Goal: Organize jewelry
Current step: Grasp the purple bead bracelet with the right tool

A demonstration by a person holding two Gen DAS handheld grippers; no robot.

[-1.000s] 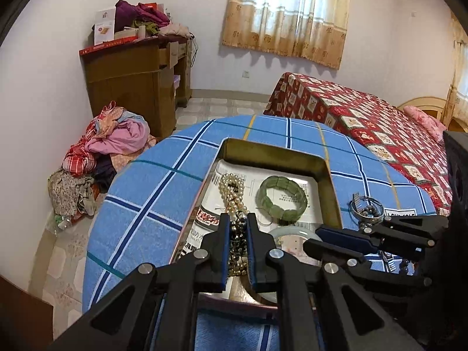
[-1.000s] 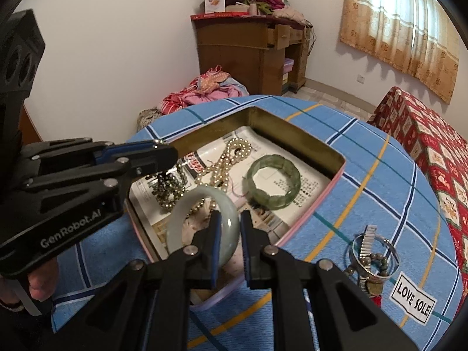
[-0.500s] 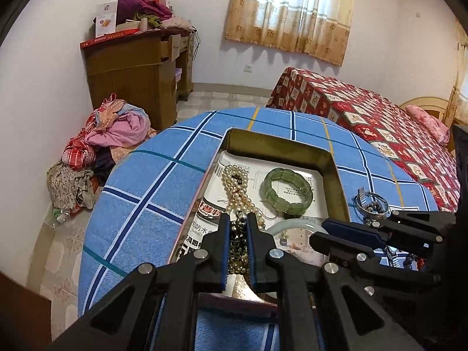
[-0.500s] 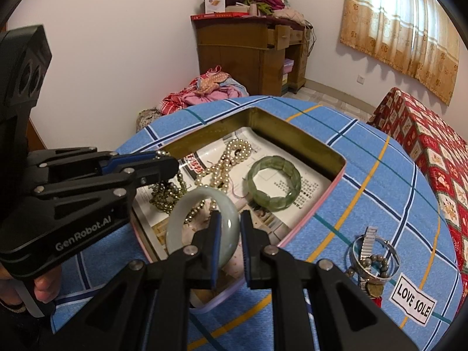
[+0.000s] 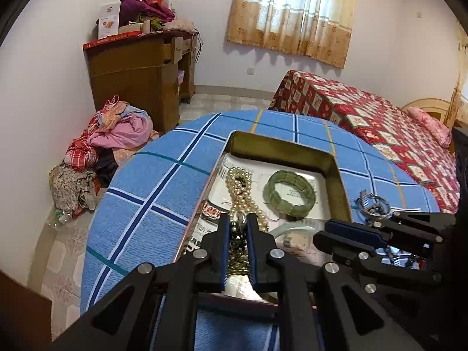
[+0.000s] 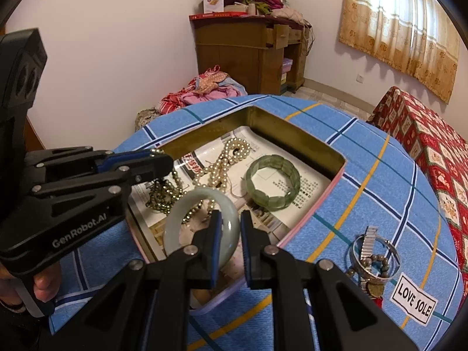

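We find the left gripper (image 5: 237,234) loosening on the dark bead strand (image 6: 163,193) inside the tin (image 6: 295,130); the right gripper (image 6: 228,228) pinches the pale jade bangle (image 6: 187,204), next lowered in.

Both tools are showing matte black plastic linkages with triangular cut-outs and round silver pivot screws. The left gripper (image 6: 158,158) is carrying white "GenRobot.AI" lettering on its side, with blue pads lining its fingers (image 6: 128,155); the right gripper (image 6: 229,228) is wearing matching blue pads.
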